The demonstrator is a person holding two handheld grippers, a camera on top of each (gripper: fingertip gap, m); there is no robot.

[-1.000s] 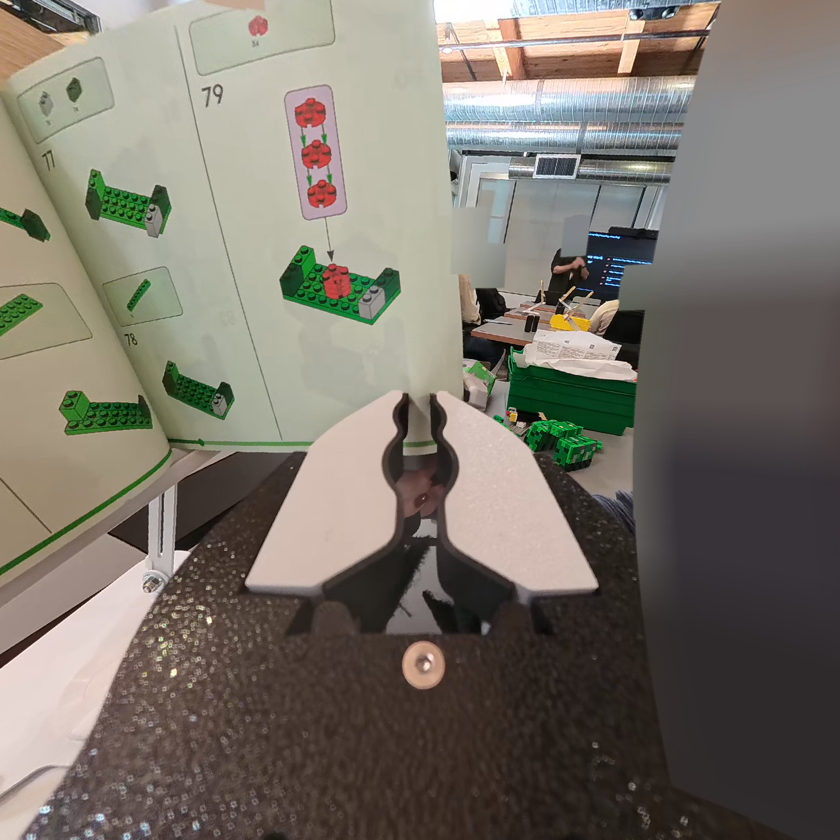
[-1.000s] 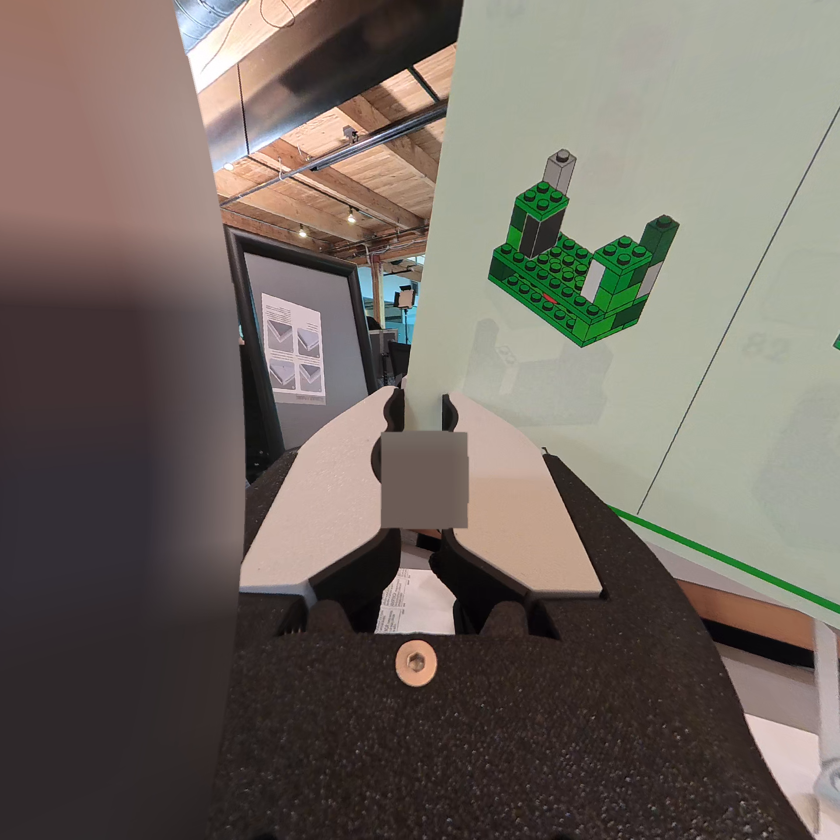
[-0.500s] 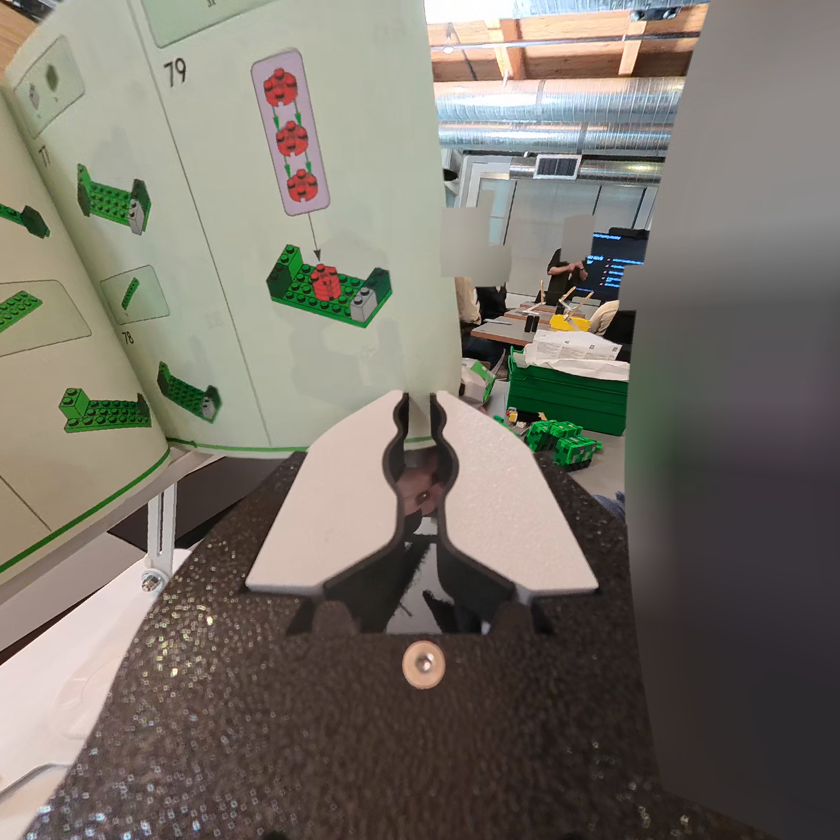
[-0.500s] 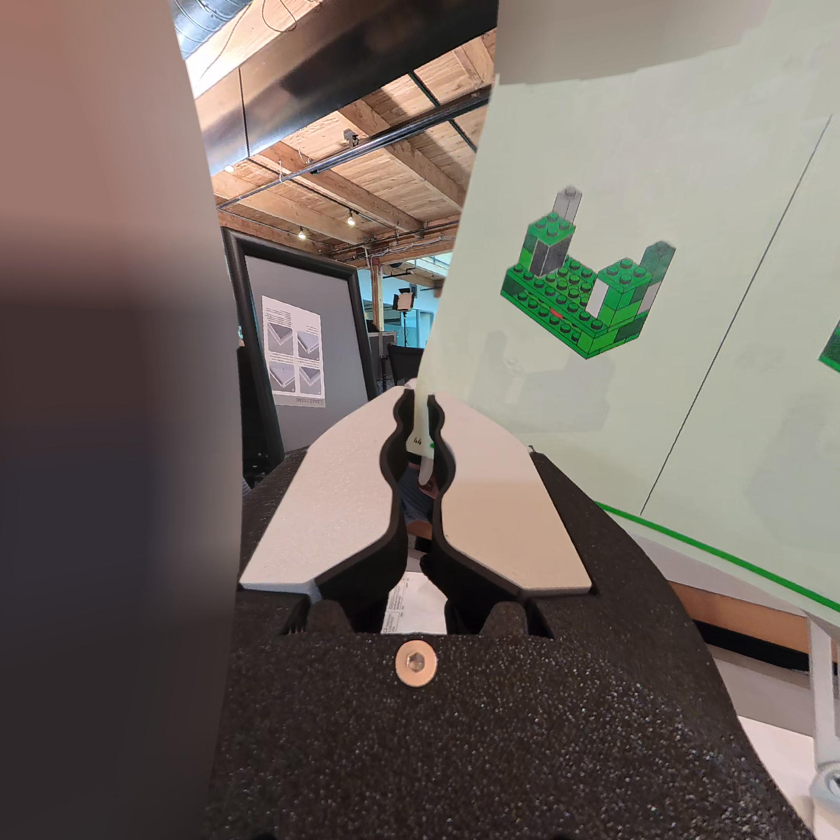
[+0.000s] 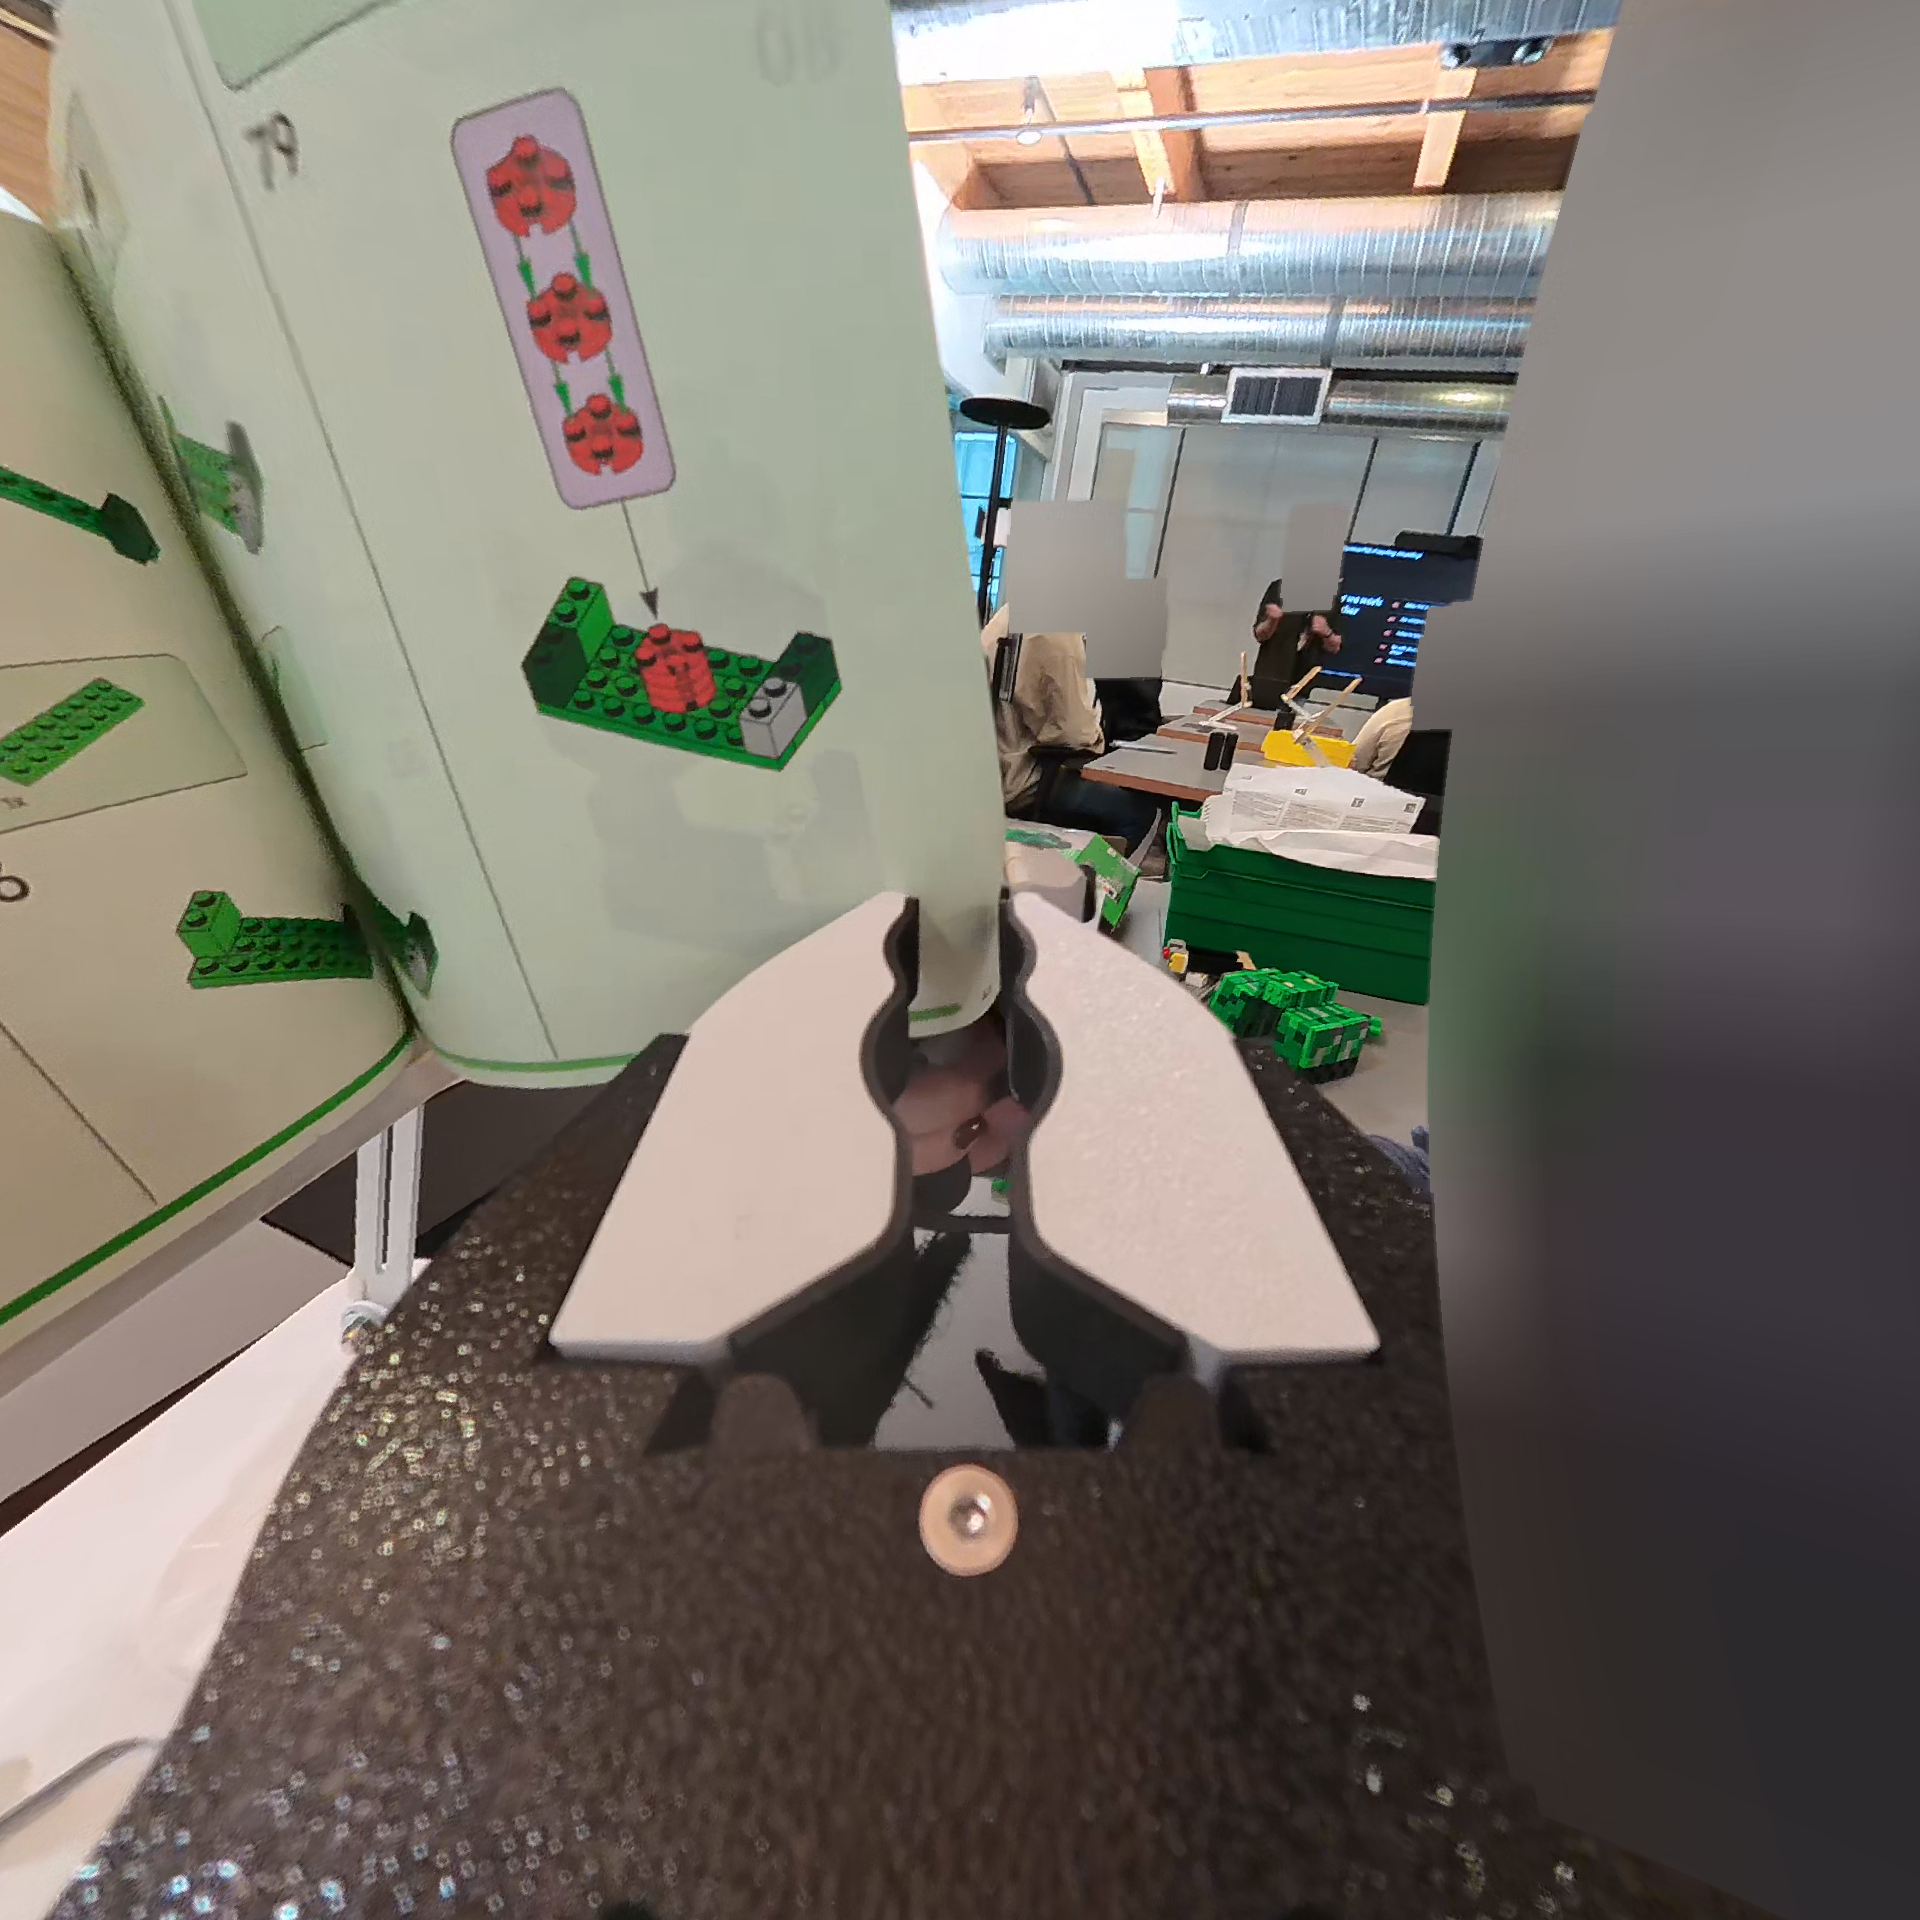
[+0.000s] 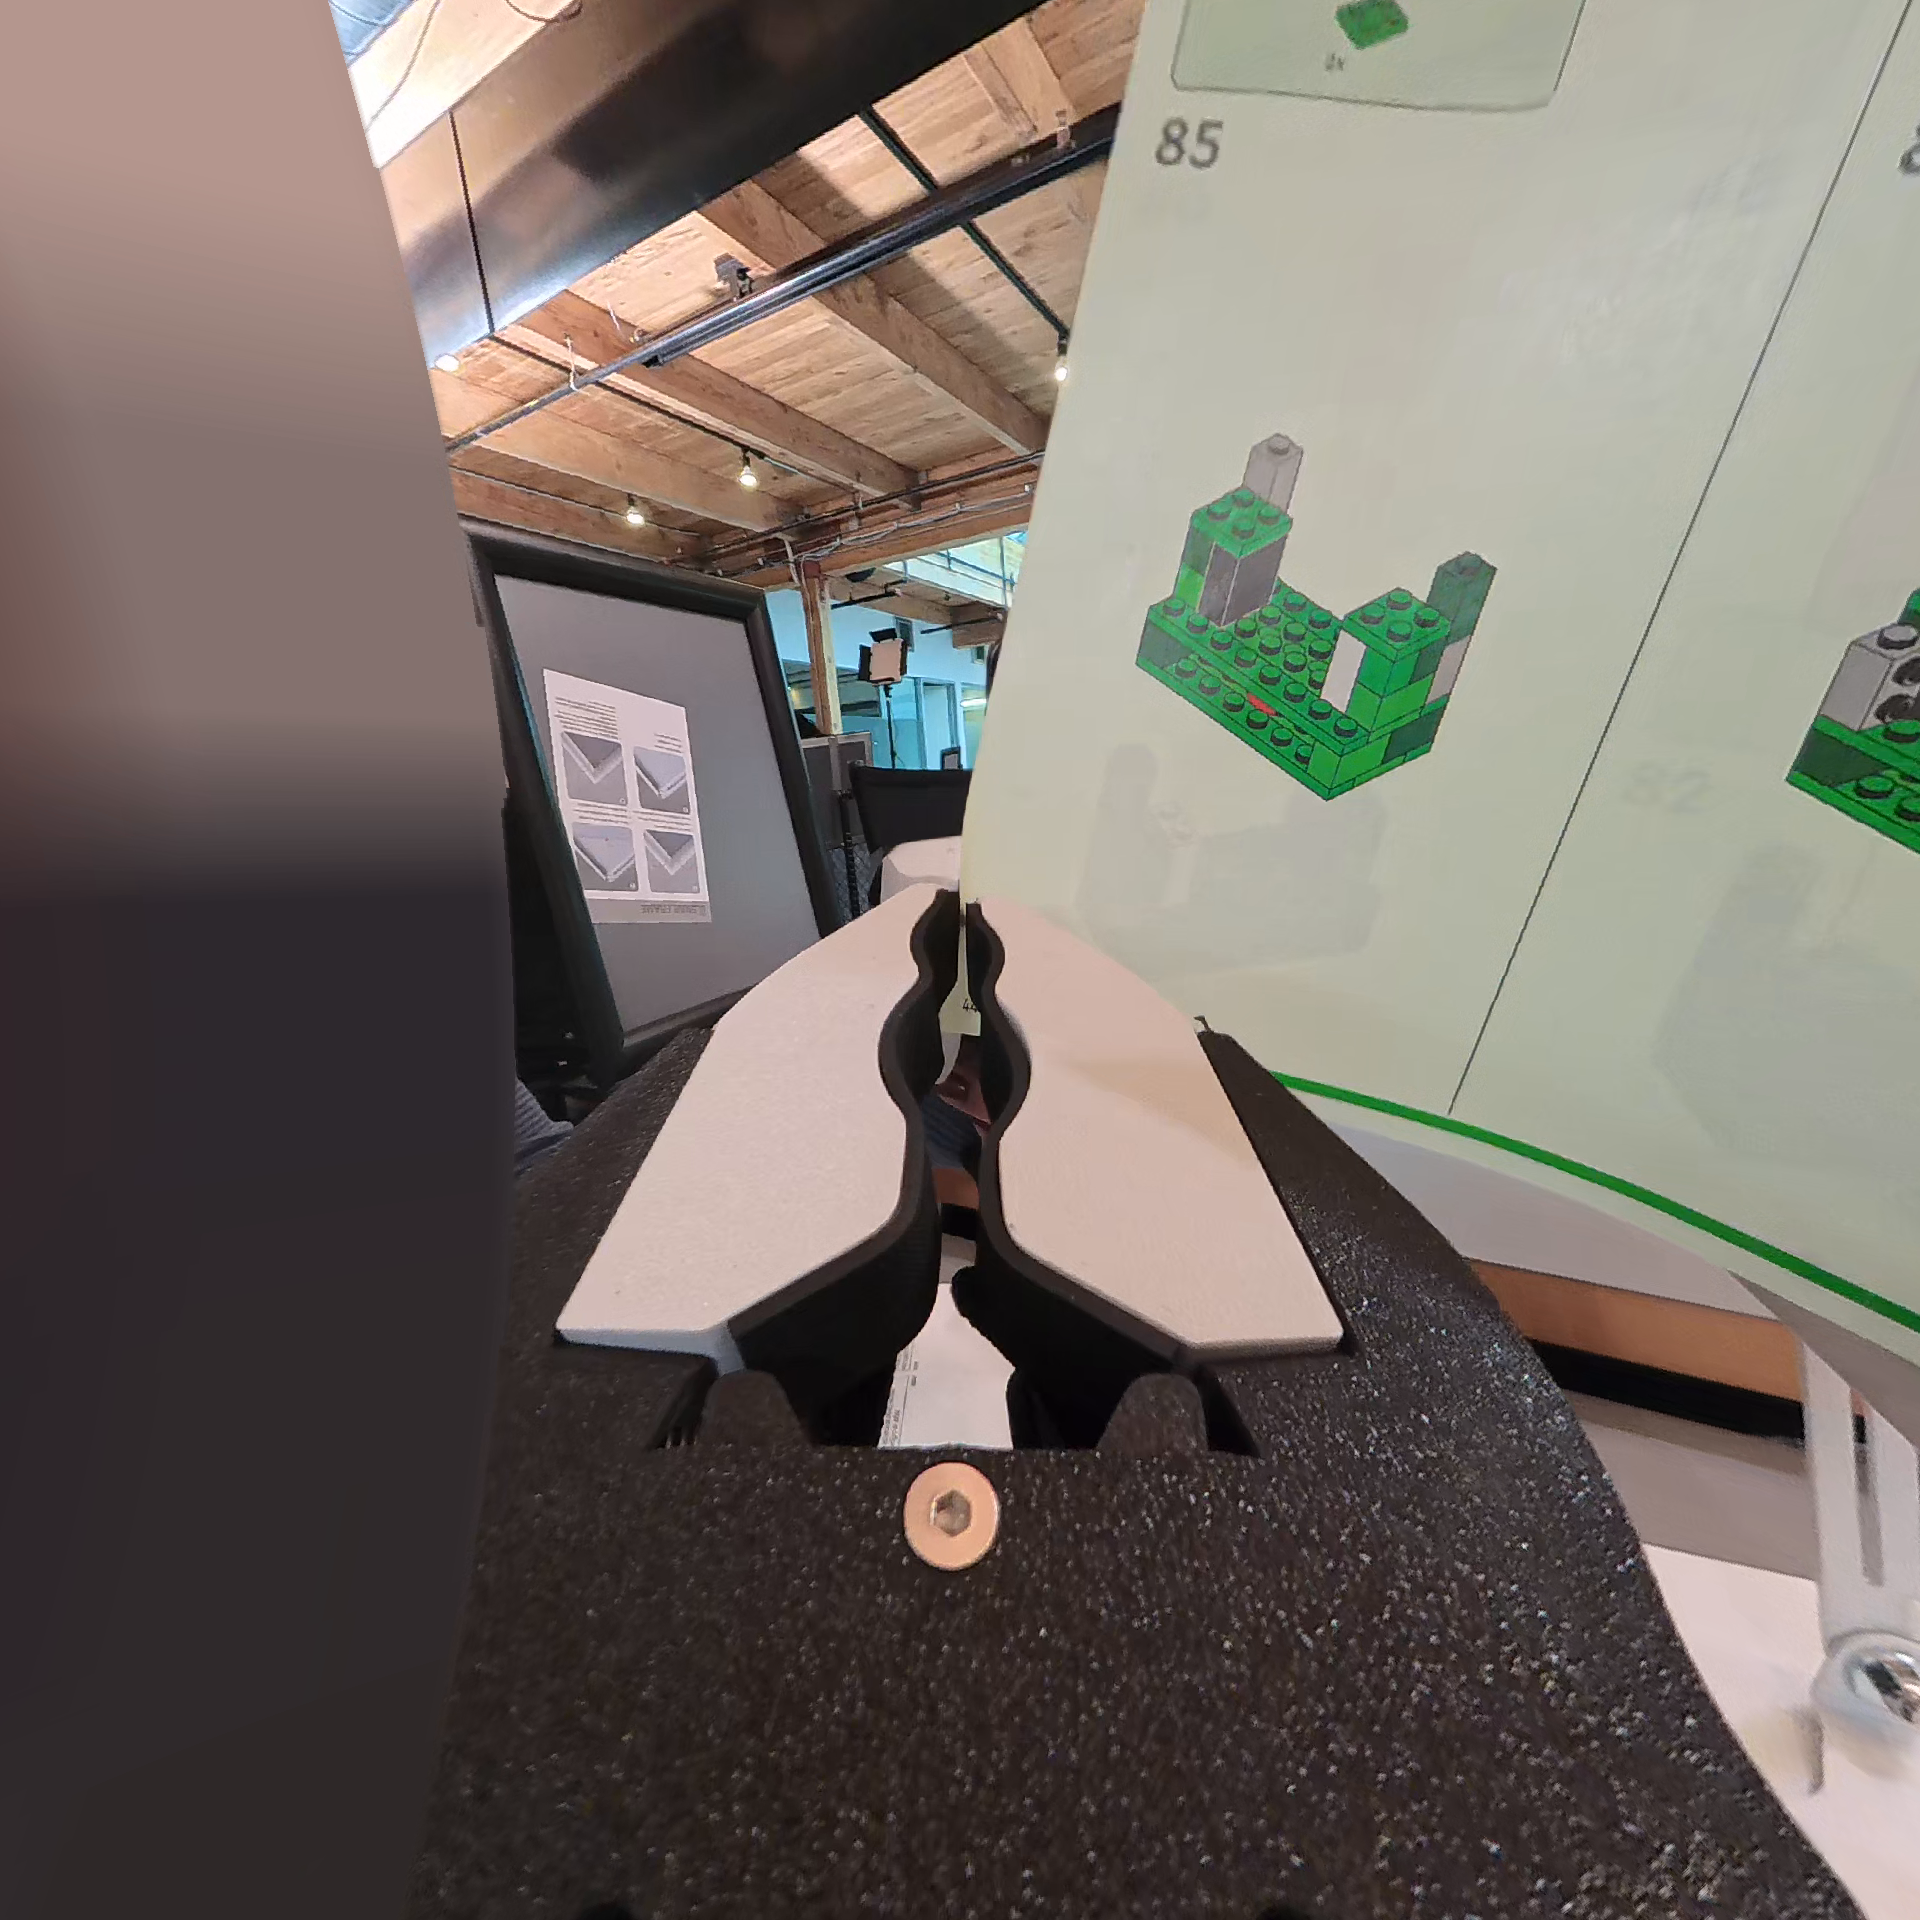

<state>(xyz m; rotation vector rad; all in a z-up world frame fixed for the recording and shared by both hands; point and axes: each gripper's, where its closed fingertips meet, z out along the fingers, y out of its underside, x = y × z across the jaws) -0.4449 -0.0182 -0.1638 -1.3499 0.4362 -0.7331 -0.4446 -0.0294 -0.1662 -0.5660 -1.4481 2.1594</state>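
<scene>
1. My left gripper (image 5: 956, 935) has its jaws pinched on the lower corner of a pale green instruction page (image 5: 675, 436), which curls upright to its left.
2. My right gripper (image 6: 964, 940) clamps a page corner (image 6: 966, 997); the booklet (image 6: 1507, 623) rises to the right.

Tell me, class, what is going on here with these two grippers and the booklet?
A person works two handheld grippers on a pale green brick-building instruction booklet propped on a stand. The left gripper is shut on the lower corner of a curled page. The right gripper is shut on a page corner too, seen edge-on. Behind, a green crate and green brick models sit on a table.
</scene>
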